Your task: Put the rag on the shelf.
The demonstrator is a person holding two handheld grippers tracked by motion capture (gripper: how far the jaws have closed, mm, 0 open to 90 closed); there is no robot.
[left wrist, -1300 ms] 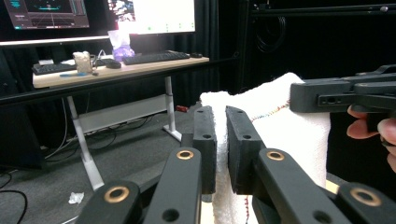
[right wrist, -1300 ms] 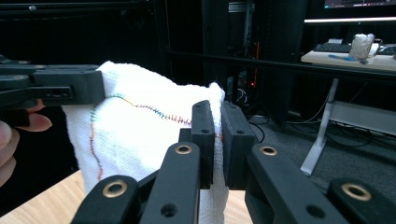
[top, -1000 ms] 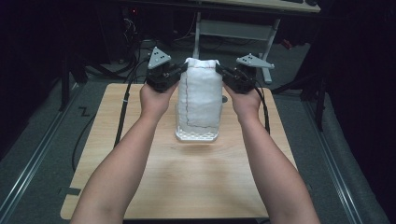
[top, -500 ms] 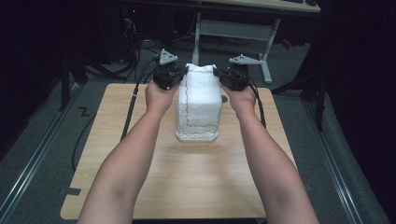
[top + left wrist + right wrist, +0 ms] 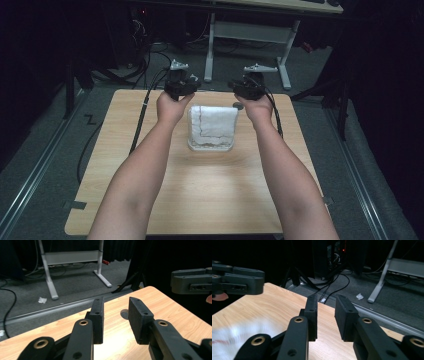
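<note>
A white cloth (image 5: 212, 127) with a thin dark line on it lies folded on the wooden table (image 5: 210, 200), between the two hands. My left gripper (image 5: 180, 86) hovers just beyond the cloth's far left corner. My right gripper (image 5: 248, 89) is beyond its far right corner. Both pairs of jaws have just been opening, and nothing is between them. In the left gripper view my left gripper (image 5: 116, 305) is open over bare wood. In the right gripper view my right gripper (image 5: 326, 302) is open too, with the blurred cloth (image 5: 234, 338) at the lower left.
The table's far edge (image 5: 205, 92) runs right under both grippers. Beyond it the grey floor holds a white desk frame (image 5: 250, 32) and black cables (image 5: 150, 60). Metal floor rails (image 5: 30, 190) run along both sides of the table.
The cloth, held up by its top corners before, has dropped and now lies low on the table. Both grippers moved down and toward the far edge, and their jaws opened.
</note>
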